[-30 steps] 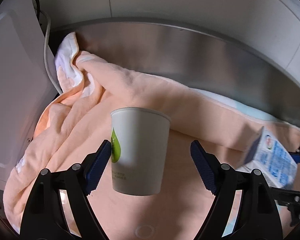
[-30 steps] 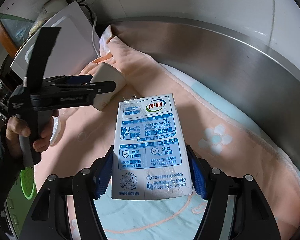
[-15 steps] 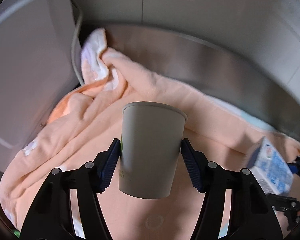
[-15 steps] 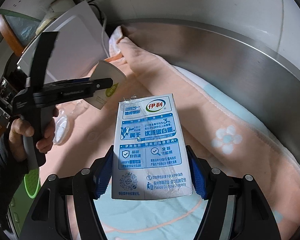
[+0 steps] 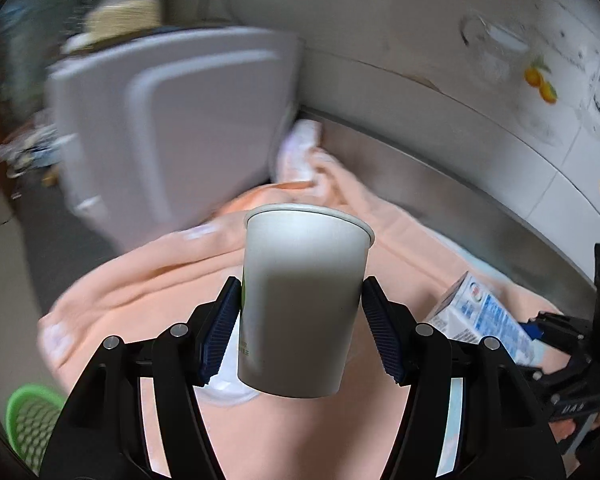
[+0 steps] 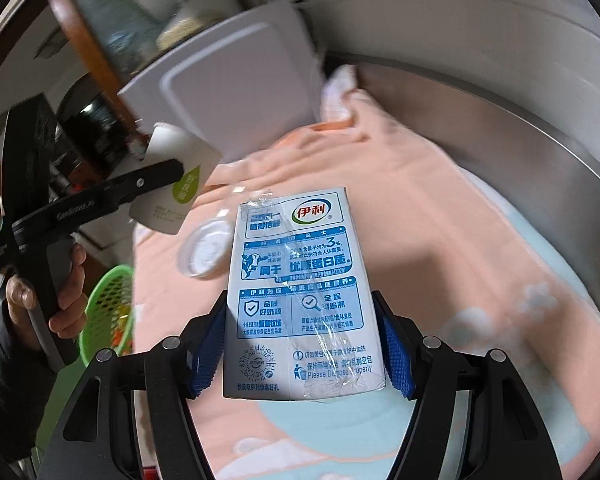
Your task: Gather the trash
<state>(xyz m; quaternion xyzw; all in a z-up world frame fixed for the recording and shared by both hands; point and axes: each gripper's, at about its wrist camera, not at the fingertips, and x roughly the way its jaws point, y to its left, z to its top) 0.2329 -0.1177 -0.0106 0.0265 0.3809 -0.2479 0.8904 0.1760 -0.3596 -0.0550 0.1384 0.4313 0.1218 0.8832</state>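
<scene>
Under both my grippers lies a peach blanket (image 6: 440, 216). My right gripper (image 6: 304, 354) holds a milk carton (image 6: 300, 296) between its pads, lifted above the cloth. My left gripper (image 5: 300, 330) grips a paper cup (image 5: 300, 300) upright. Left of it, lower, I see a green basket (image 6: 108, 312).

Lid (image 6: 205, 249) on blanket (image 6: 420, 216); basket (image 6: 108, 312) left of blanket; appliance (image 6: 236, 92) behind.
</scene>
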